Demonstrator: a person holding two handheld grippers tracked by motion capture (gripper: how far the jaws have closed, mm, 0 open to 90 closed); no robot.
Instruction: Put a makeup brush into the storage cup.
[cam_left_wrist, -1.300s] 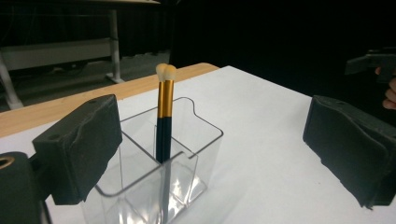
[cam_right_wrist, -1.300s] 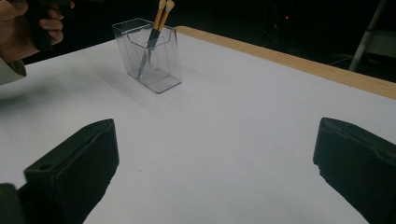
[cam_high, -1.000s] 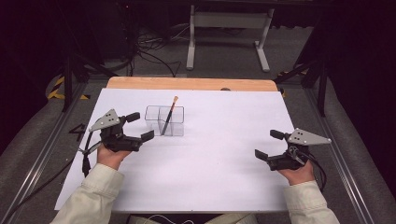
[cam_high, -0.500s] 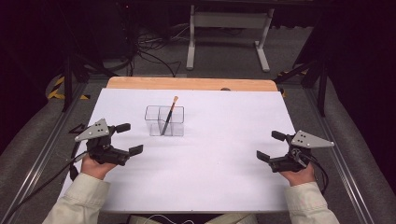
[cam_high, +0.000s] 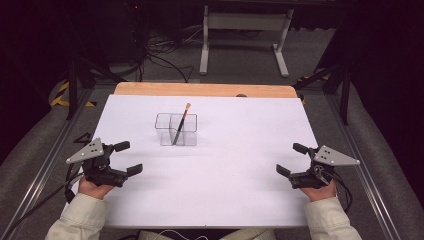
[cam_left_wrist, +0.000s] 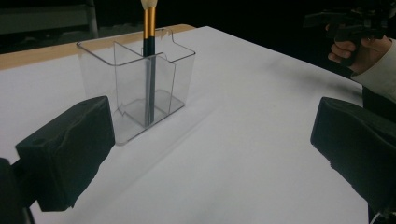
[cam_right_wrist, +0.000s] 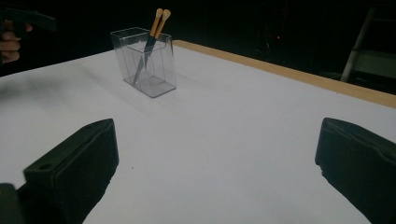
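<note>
Both tools, left tool (cam_high: 125, 159) and right tool (cam_high: 291, 160), hover released near the surface (cam_high: 240, 175) edges, well apart from the clear organizer (cam_high: 176, 129) holding a brush (cam_high: 182, 121).

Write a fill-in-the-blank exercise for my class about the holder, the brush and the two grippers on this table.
1. The brush stands inside the clear ____.
2. The holder rests on a ____ sheet.
3. The fingers of the left gripper are ____, holding nothing.
4. The right gripper is ____ from the holder, not touching it.

Missing words: holder; white; open; apart
</note>
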